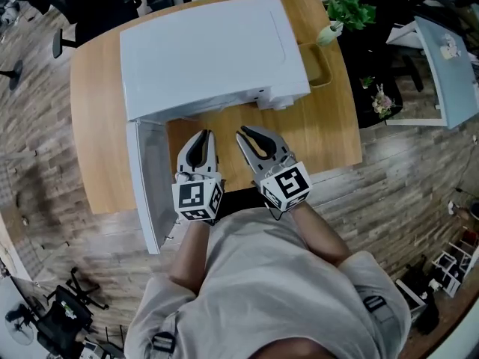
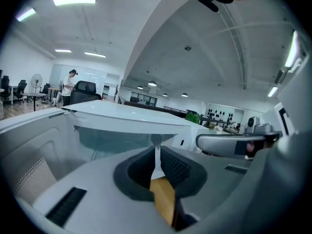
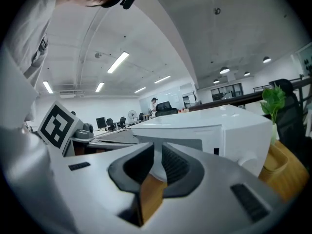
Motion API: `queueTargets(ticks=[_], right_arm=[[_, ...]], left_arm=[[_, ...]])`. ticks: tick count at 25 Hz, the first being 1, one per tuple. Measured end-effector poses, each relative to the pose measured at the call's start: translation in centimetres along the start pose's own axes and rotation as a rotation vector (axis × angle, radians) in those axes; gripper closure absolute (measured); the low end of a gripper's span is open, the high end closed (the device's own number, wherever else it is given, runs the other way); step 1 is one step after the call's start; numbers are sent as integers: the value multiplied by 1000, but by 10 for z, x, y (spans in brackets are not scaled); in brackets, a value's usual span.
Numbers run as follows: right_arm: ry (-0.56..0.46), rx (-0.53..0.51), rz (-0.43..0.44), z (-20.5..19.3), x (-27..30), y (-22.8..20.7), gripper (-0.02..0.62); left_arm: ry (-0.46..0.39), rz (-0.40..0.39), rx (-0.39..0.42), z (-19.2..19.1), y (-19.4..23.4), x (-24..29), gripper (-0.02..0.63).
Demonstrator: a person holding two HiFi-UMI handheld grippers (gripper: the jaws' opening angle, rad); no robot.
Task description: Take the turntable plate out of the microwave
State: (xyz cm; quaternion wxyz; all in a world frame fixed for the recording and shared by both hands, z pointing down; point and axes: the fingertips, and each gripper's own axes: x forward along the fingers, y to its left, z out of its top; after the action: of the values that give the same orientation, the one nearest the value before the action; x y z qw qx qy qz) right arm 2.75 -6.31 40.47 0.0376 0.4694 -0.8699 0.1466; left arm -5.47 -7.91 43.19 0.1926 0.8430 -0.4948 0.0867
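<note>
A white microwave (image 1: pixel 209 51) stands on a wooden table (image 1: pixel 322 133), its door (image 1: pixel 146 185) swung open to the left. In the left gripper view the lit cavity (image 2: pixel 122 140) shows a faint curved rim low inside; whether it is the turntable plate I cannot tell. From the head view the cavity is hidden under the microwave's top. My left gripper (image 1: pixel 202 134) (image 2: pixel 157 152) and right gripper (image 1: pixel 245 131) (image 3: pixel 157 155) hover side by side over the table, in front of the opening. Each has only a narrow slit between its dark pads, with nothing in it.
A wooden holder (image 1: pixel 320 66) and a green plant (image 1: pixel 350 10) sit to the right of the microwave. The open door juts past the table's front edge at the left. Office desks, chairs and a distant person (image 2: pixel 68 87) fill the room behind.
</note>
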Motion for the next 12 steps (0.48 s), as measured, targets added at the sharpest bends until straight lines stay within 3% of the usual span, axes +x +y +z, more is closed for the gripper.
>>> queueTargets(ticks=[12], right_arm=[[92, 145, 194, -33, 9, -12, 540]], left_arm=[[47, 146, -144, -32, 0, 3, 561]])
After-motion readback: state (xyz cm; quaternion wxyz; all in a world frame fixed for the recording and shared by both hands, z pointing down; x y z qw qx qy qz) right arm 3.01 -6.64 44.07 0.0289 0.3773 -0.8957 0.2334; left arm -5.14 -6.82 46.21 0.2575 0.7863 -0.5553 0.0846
